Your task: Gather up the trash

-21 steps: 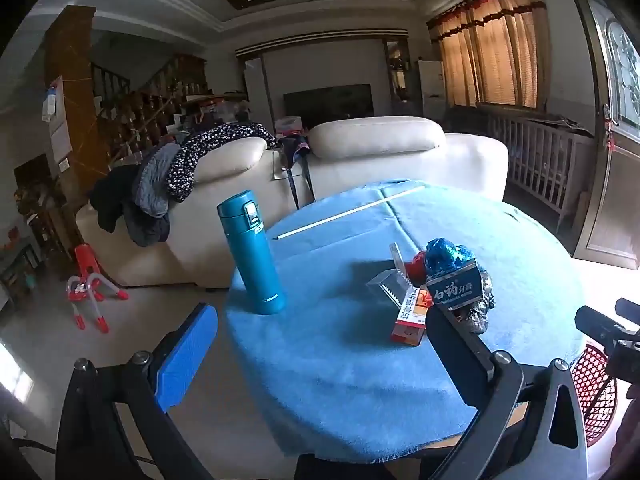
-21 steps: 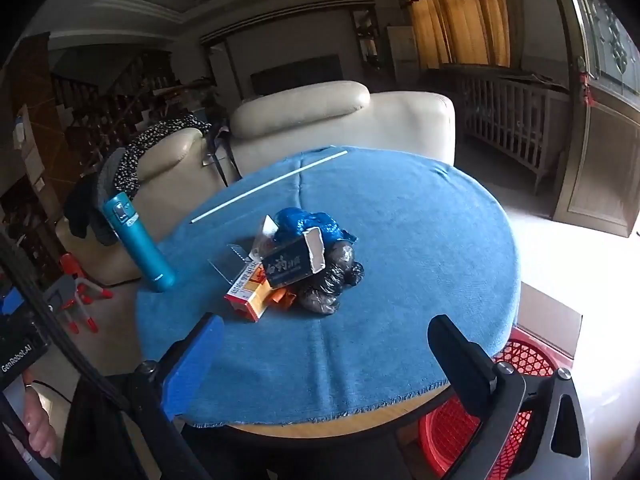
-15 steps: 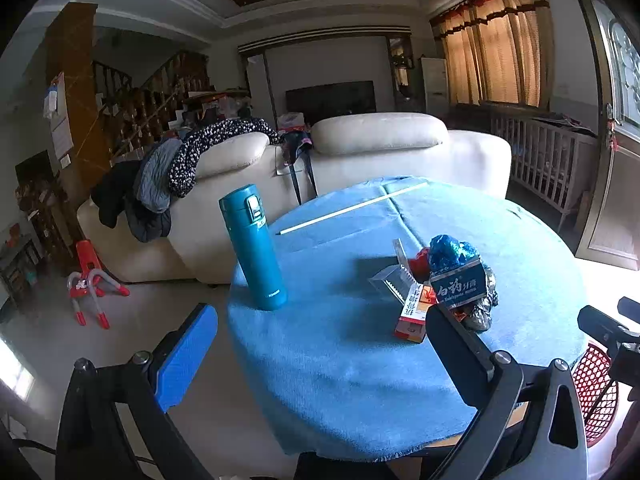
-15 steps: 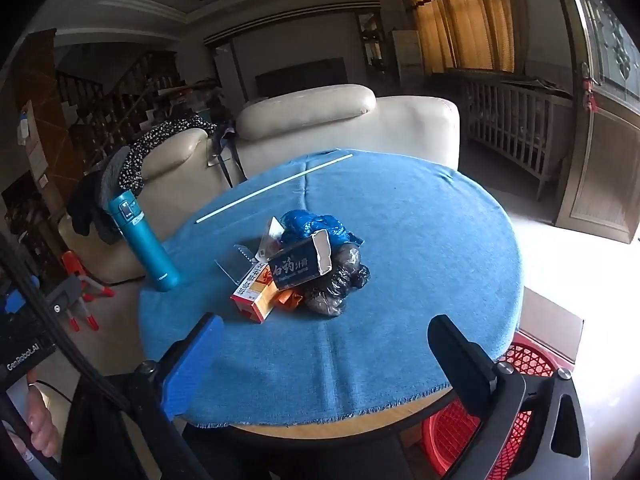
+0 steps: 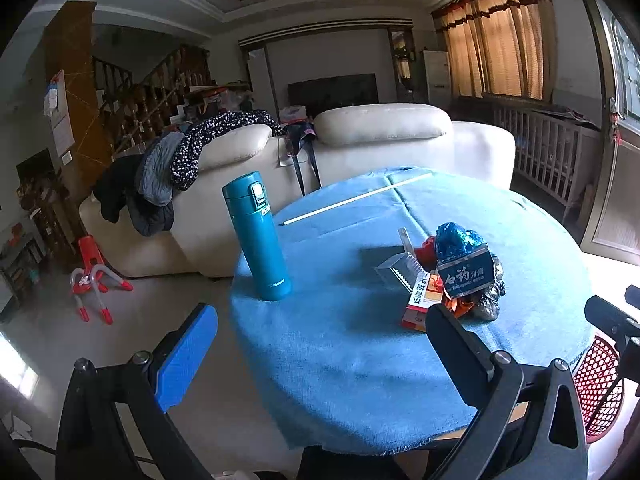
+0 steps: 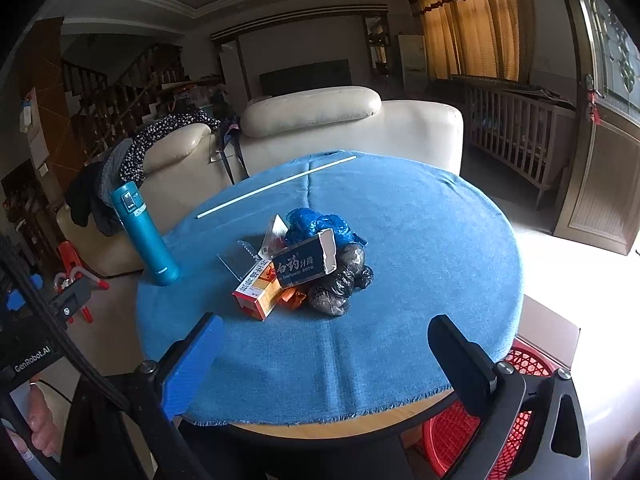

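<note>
Blue cloth covers the counter (image 6: 420,240), where the trash pile (image 6: 304,268) is heaped at the middle, untouched. Both the left gripper (image 5: 320,354) and right gripper (image 6: 326,360) are held wide apart and empty, short of it. Approach step judged; a reach to the boxes is needed next, then the red basket (image 6: 524,360).

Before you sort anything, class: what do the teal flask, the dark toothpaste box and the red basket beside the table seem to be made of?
Teal flask: probably painted metal, with a smooth satin sheen.
Toothpaste box: printed cardboard; its torn end flap shows a pale inside.
Red basket: likely moulded plastic, with an open lattice wall.
</note>
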Available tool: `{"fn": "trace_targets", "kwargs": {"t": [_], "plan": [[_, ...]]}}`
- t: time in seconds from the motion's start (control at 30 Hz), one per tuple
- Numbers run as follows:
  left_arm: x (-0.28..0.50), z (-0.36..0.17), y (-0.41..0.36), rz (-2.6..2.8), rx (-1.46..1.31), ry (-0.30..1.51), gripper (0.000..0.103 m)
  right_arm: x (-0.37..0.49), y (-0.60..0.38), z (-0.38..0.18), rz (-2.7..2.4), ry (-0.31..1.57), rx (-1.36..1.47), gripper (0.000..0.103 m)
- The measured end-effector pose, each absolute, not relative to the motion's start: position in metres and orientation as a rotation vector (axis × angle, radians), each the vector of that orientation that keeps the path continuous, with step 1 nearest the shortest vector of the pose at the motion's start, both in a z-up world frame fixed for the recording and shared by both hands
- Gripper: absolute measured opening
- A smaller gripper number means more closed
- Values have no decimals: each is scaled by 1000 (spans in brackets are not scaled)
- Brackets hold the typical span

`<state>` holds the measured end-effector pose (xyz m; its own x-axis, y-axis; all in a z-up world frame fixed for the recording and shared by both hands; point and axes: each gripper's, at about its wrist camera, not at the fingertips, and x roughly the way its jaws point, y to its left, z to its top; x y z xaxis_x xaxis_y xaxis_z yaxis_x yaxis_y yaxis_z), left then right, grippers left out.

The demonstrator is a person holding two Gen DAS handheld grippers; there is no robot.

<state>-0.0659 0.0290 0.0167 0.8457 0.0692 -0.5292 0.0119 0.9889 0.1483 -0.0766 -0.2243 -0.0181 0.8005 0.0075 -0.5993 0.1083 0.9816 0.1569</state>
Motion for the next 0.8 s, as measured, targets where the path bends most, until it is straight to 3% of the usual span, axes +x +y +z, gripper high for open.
{"fn": "trace_targets", "kwargs": {"t": [0.8], "plan": [[-62, 10, 34, 28, 151, 584, 103, -72, -219, -23, -37, 656, 208, 103]]}}
